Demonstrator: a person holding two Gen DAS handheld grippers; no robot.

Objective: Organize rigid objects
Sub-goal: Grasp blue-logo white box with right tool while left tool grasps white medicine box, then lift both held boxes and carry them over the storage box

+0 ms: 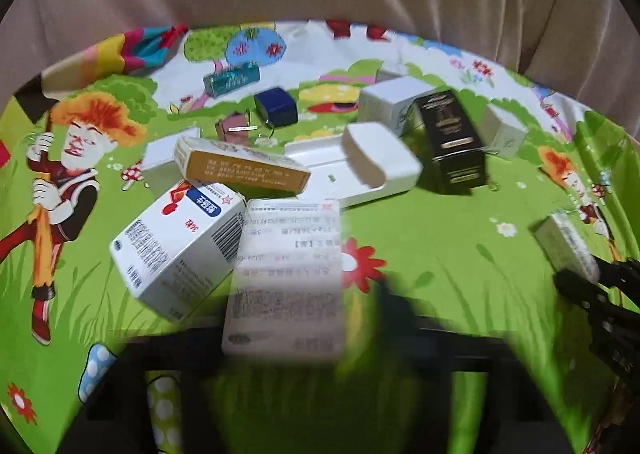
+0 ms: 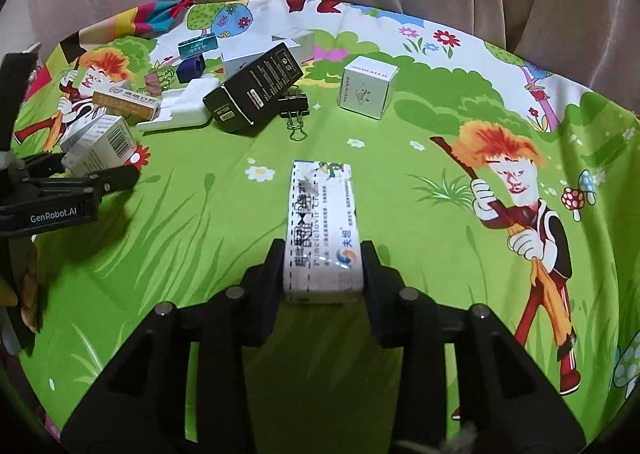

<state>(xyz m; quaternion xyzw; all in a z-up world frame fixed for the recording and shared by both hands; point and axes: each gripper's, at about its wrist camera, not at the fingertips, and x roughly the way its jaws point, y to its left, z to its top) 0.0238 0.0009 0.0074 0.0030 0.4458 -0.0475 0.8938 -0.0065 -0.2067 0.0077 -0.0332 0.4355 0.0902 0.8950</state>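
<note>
We keep the right gripper [image 2: 322, 274] clamped squarely on the near end of the cream box [image 2: 320, 230], its far end over the green cartoon cloth [image 2: 400, 214], and carry it level so it does not pivot. It slants down at the cloth. The left gripper [image 2: 96, 184] slants down too and appears to pinch a blurred medicine box [image 1: 286, 274] beside the clutter pile.

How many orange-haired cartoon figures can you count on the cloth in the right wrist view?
2: one figure at far left, partly covered by boxes; a second figure at right, in full view. Others may be hidden.
</note>
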